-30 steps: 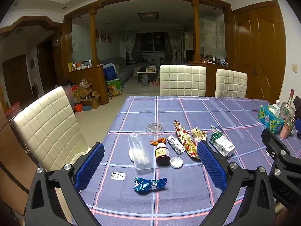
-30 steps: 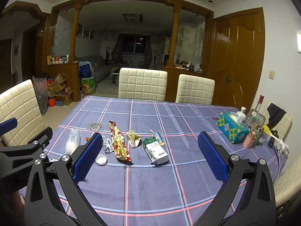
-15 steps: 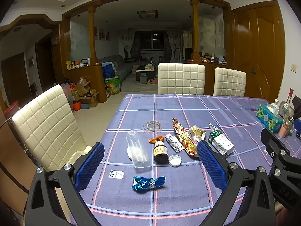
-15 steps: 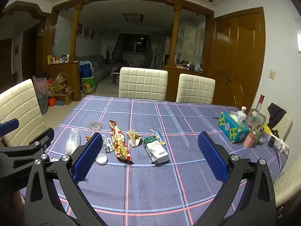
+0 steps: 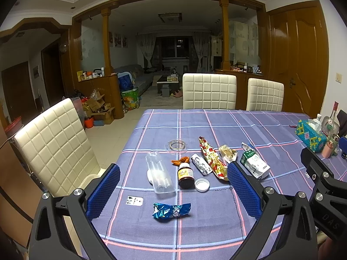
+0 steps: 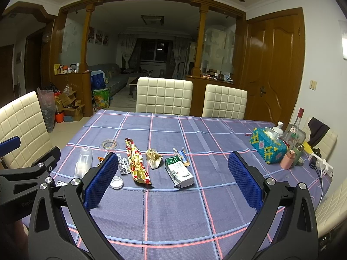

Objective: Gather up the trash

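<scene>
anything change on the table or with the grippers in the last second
Only the left gripper shifted a little, so the table sits slightly lower in its view. Nothing was picked up or let go. The blue wrapper, brown bottle and milk carton lie where they were, and both grippers, the right gripper included, stay open and empty.

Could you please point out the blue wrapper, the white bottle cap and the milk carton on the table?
blue wrapper (image 5: 171, 210), left wrist view, on its crumpled middle.
white bottle cap (image 5: 202, 184), left wrist view, on its open inside.
milk carton (image 6: 179, 171), right wrist view, on its printed upper face.
</scene>
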The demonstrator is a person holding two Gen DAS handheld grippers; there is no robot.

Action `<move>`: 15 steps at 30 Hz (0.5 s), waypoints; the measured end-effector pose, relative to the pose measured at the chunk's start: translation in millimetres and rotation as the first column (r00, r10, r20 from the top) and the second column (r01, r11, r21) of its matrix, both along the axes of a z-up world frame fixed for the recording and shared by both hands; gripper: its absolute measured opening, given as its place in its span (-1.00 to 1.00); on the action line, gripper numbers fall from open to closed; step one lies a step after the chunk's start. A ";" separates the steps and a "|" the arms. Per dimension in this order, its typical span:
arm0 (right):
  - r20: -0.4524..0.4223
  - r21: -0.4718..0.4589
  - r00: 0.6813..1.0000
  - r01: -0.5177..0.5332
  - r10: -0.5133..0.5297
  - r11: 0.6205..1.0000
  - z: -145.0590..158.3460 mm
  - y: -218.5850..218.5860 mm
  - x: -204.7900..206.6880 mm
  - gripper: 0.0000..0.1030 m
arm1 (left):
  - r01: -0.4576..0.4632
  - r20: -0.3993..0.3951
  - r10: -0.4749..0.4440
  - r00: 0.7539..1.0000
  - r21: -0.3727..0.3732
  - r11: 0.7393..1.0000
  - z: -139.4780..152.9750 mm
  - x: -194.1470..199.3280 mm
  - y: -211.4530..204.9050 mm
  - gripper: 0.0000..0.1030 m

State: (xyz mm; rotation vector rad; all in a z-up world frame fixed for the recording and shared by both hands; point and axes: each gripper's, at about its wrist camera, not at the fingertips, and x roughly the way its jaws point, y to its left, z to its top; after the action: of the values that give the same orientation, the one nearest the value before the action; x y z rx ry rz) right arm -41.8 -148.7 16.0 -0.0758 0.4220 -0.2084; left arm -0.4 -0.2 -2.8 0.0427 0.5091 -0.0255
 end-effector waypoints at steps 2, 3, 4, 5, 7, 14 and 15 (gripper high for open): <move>-0.001 0.002 1.000 0.002 -0.002 1.000 -0.3 0.5 0.0 0.93 | -0.001 0.002 0.001 1.000 0.001 1.000 0.0 -0.2 -0.3 0.88; -0.002 0.003 1.000 0.003 -0.003 1.000 -5.1 0.9 0.2 0.93 | -0.001 0.003 0.001 1.000 0.001 1.000 0.1 -0.4 -0.3 0.88; -0.003 0.004 1.000 0.003 -0.003 1.000 -6.6 0.5 0.5 0.93 | 0.000 0.005 0.000 1.000 0.002 1.000 0.1 -0.7 -0.7 0.88; -0.005 0.005 1.000 0.004 -0.004 1.000 -8.4 1.5 0.8 0.93 | 0.001 0.006 -0.001 1.000 0.002 1.000 0.5 -1.0 -0.9 0.87; -0.007 0.007 1.000 0.003 -0.003 1.000 -6.2 -5.1 -0.3 0.93 | 0.003 0.009 -0.003 1.000 0.004 1.000 1.7 -2.3 -1.2 0.88; -0.007 0.010 1.000 0.009 -0.009 1.000 -2.2 -6.8 1.4 0.93 | 0.000 0.012 0.000 1.000 0.003 1.000 2.3 -2.7 -1.1 0.87; -0.008 0.010 1.000 0.009 -0.009 1.000 -1.9 -7.3 1.5 0.93 | 0.000 0.013 0.000 1.000 0.004 1.000 2.4 -2.7 -1.1 0.88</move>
State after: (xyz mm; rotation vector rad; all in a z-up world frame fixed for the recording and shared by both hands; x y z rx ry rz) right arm -40.3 -155.9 14.2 -0.0646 0.4315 -0.2147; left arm -3.1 -1.3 -0.5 0.0466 0.4966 -0.0237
